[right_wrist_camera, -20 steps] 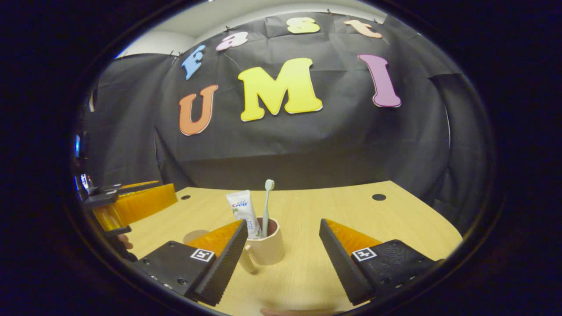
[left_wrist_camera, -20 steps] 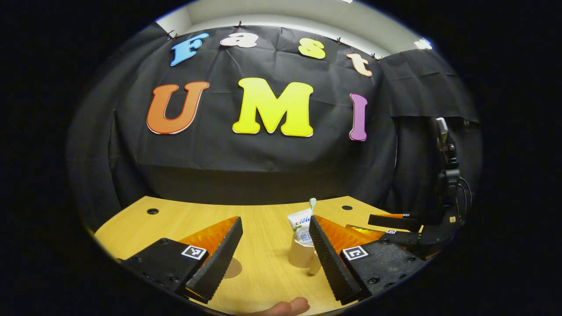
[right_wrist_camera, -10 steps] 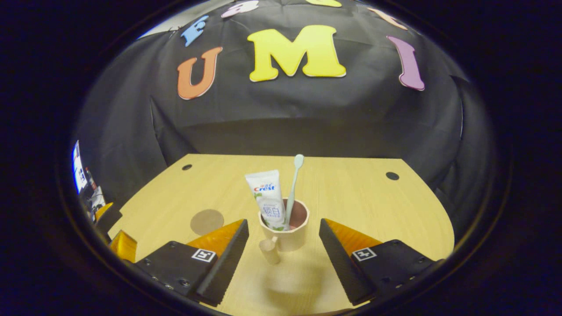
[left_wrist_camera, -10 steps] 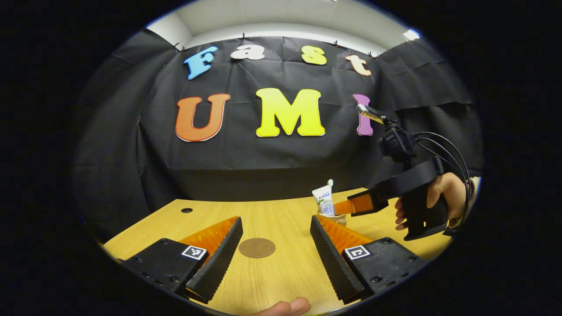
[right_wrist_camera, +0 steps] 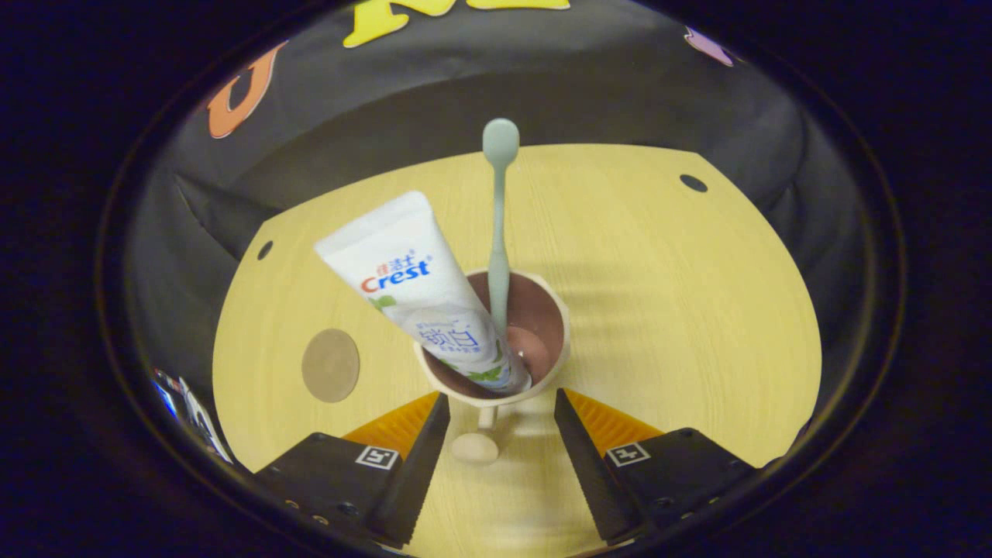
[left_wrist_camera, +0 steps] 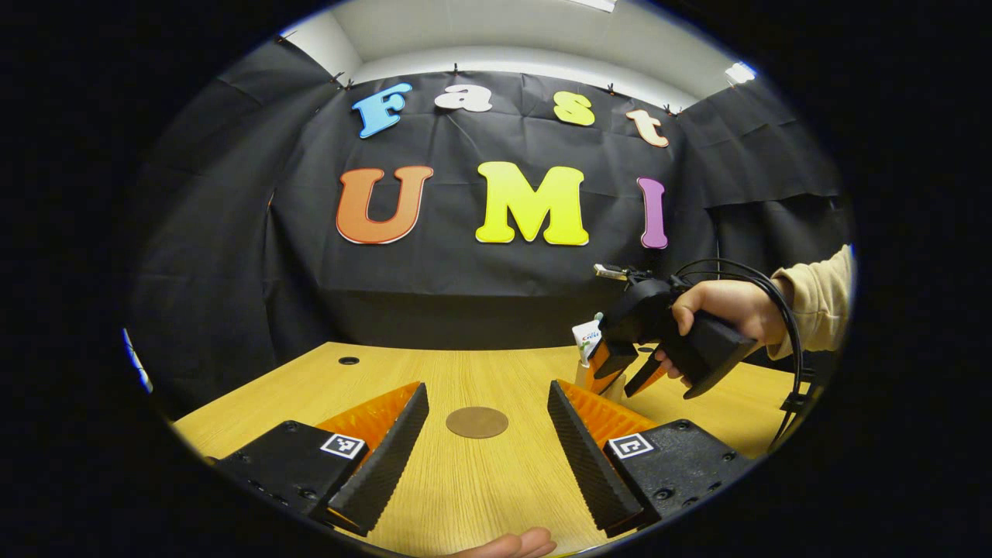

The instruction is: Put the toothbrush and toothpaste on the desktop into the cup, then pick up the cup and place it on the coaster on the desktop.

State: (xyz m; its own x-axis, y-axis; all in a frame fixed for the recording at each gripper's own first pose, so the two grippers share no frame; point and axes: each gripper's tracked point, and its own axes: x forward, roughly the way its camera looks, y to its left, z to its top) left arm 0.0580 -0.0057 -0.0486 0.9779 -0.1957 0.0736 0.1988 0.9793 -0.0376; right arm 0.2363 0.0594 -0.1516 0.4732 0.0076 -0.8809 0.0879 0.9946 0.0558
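Note:
A beige cup [right_wrist_camera: 559,350] stands on the wooden desk [right_wrist_camera: 666,310] with a white toothpaste tube [right_wrist_camera: 422,287] and a pale green toothbrush [right_wrist_camera: 498,232] upright inside it. My right gripper [right_wrist_camera: 500,403] is open and tilted down over the cup, its fingers either side of the cup's handle [right_wrist_camera: 475,447] without pressing on it. The left gripper view shows that right gripper [left_wrist_camera: 620,380], held by a hand [left_wrist_camera: 721,306], hiding most of the cup, with the toothpaste [left_wrist_camera: 587,339] sticking up behind it. My left gripper [left_wrist_camera: 487,391] is open with nothing in it. The round brown coaster [left_wrist_camera: 477,422] lies just beyond its fingers.
The coaster [right_wrist_camera: 331,365] lies on the desk to the left of the cup. Small dark holes [right_wrist_camera: 693,183] mark the desk's far corners. A black cloth wall [left_wrist_camera: 465,287] closes off the back. A cable [left_wrist_camera: 783,310] loops from the right gripper.
My right gripper has come forward and tipped down over the cup, bringing the handle between its fingers. My left gripper has pulled back to the left, away from the cup.

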